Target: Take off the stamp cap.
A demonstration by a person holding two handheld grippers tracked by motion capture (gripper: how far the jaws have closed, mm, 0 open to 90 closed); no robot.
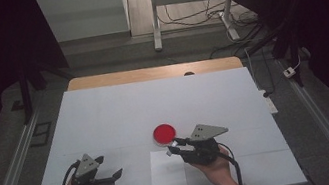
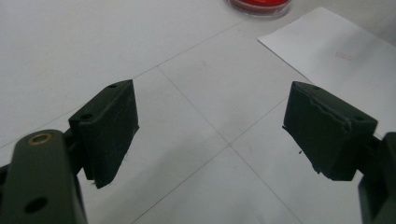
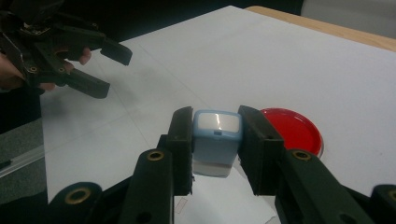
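1. High view: the right gripper sits just near of the red ink pad, over the far edge of the white sheet. The left gripper waits well to the left, jaws spread, holding nothing.
2. Left gripper view: bare table lies between its open jaws; the pad is cut off at the far edge.
3. Right gripper view: the jaws are clamped on a small blue stamp. A faint mark shows on the sheet, too dim to read; I'd guess the stamping is underway.
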